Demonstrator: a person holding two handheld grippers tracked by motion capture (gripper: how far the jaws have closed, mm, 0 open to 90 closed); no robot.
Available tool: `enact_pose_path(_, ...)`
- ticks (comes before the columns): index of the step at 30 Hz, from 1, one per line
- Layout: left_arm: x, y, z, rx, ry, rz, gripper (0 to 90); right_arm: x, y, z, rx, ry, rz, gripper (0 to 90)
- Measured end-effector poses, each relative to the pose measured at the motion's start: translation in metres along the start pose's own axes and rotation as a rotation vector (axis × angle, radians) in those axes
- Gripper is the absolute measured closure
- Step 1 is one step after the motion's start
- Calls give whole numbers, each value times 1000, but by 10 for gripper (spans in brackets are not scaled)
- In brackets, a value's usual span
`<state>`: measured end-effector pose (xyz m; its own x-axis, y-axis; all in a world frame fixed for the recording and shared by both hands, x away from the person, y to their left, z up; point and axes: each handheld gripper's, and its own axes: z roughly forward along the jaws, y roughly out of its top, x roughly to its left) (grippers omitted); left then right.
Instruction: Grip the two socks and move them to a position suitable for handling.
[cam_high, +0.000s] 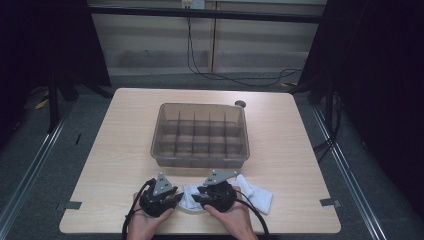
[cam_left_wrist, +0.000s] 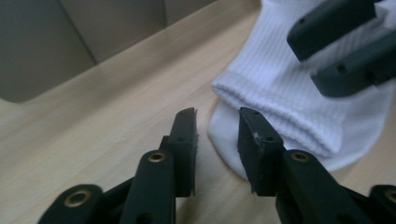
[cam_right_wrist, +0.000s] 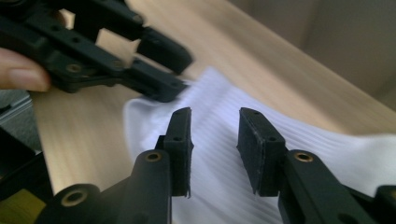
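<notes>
— White sock (cam_high: 252, 194) on the near edge of the table (cam_high: 125, 130), just in front of the grey divided bin (cam_high: 200, 134). Starting from the left: what is the left gripper (cam_high: 176, 197) doing?

— It sits at the sock's cuff end. In the left gripper view its jaws stand a narrow gap apart, and the cuff (cam_left_wrist: 275, 116) lies just beyond the tips, with nothing pinched between them. I'd call it parted and empty.

— And to the right of it?

— The right gripper (cam_high: 196, 195), almost tip to tip with the left one, over the middle of the sock. In the right gripper view its jaws are also narrowly parted, with ribbed fabric (cam_right_wrist: 215, 154) showing through the gap below. I see no fold caught in the pads, so it holds nothing either.

— What could go wrong from here?

— Three things, I'd judge. The grippers are so near each other that closing in further could knock their jaws together. The left jaws may shut on one layer of the cuff alone, and then the sock would drag or unroll rather than lift. And the sock lies near the table's front edge, so a sideways shove from either gripper could slide it off.

— The bin?

— Its compartments look empty. It stands apart from both grippers.
</notes>
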<state>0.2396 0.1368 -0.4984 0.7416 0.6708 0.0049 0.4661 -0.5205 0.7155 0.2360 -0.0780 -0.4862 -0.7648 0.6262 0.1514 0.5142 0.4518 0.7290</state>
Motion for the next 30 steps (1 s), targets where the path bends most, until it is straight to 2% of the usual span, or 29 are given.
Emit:
enact_pose_path(1, 1, -1, -1, 2, 11, -4, 665, 7, 4, 7, 20, 24, -29, 619)
enact_pose_path(3, 6, -3, -4, 3, 42, -19, 660, 9, 6, 13, 29, 39, -33, 611)
enact_pose_path(5, 8, -4, -5, 3, 44, -31, 642, 10, 5, 16, 47, 36, -43, 605)
enact_pose_path(6, 11, -7, -6, -10, 47, -39, 641, 13, 3, 21, 53, 15, -76, 596)
enact_pose_path(7, 11, -7, -6, -10, 47, -39, 641, 13, 3, 21, 53, 15, -76, 596)
enact_pose_path(8, 12, -8, -7, -9, 49, -41, 641, 14, 3, 22, 51, 1, -87, 651)
enact_pose_path(9, 12, -8, -7, -9, 49, -41, 641, 14, 3, 22, 51, 1, -87, 651)
enact_pose_path(10, 13, -8, -7, -7, 52, -37, 641, 14, 3, 22, 54, -11, -90, 690)
enact_pose_path(11, 12, -8, -7, -1, 66, -28, 639, 12, 3, 22, 45, -21, -83, 806)
enact_pose_path(13, 12, -8, -7, -8, 78, -37, 638, 10, 4, 22, 45, -10, -77, 869)
enact_pose_path(15, 13, -9, -8, -9, 86, -26, 628, 9, 4, 22, 40, -11, -73, 886)
enact_pose_path(16, 14, -9, -8, -7, 84, -29, 628, 7, 5, 20, 42, -30, -79, 893)
enact_pose_path(19, 17, -11, -9, -17, 89, -47, 623, 4, 5, 14, 22, -39, -67, 899)
enact_pose_path(20, 19, -12, -10, -12, 104, -47, 623, 1, 6, 4, -18, -41, -50, 900)
enact_pose_path(22, 21, -13, -11, -10, 105, -54, 621, -3, 7, -6, -58, -47, -23, 900)
enact_pose_path(24, 23, -13, -12, -4, 106, -48, 618, -8, 6, -20, -95, -62, -7, 900)
enact_pose_path(25, 23, -13, -12, -4, 106, -54, 618, -8, 6, -20, -95, -62, -7, 900)
enact_pose_path(26, 26, -14, -13, -1, 112, -57, 608, -16, 2, -35, -131, -92, 18, 900)
enact_pose_path(28, 27, -14, -14, 4, 122, -57, 606, -20, 0, -40, -137, -105, 31, 900)
enact_pose_path(29, 30, -14, -15, 15, 137, -63, 605, -30, -10, -52, -146, -130, 67, 900)
enact_pose_path(30, 30, -14, -15, 7, 143, -72, 605, -33, -14, -56, -151, -135, 78, 900)
